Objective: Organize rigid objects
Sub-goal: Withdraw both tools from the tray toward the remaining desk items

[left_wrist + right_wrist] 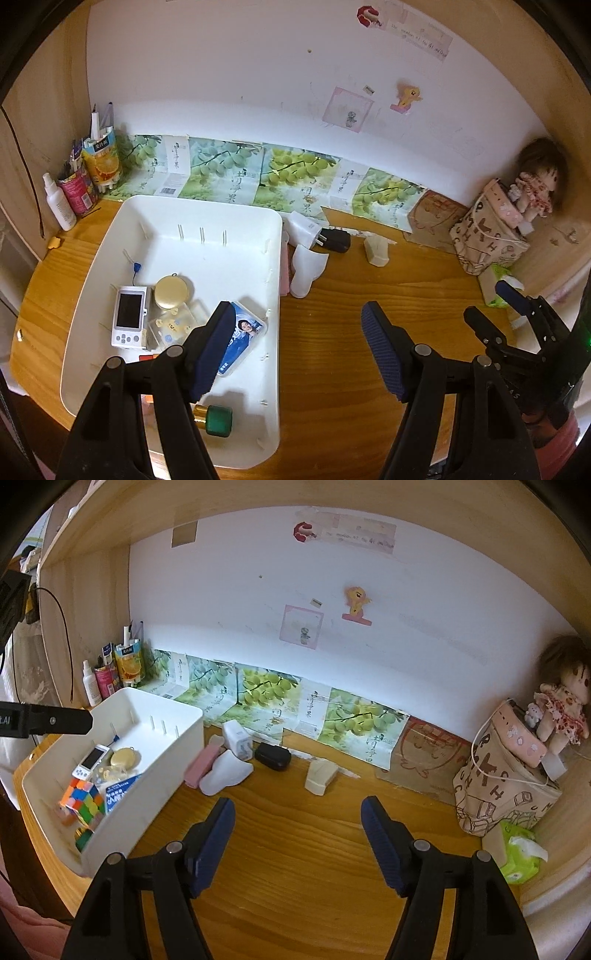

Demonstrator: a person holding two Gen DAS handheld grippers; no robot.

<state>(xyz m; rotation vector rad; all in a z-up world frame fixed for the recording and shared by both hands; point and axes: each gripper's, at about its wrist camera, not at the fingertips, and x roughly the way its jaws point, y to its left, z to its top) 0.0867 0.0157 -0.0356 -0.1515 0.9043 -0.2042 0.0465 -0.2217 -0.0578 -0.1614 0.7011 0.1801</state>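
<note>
wooden desk (pixel 295 849), white bin (pixel 177 746) left, charger (pixel 238 740), perhaps slipper (pixel 225 775) beside

A doll (pixel 563 701) sits on a pink case atop a printed fabric bag (pixel 502 794) in the right corner, a green tissue pack (pixel 519 856) lies just in front, grape-printed paper (pixel 258 686) lines the white wall, and a spray bottle (pixel 59 203) stands far left.
</note>
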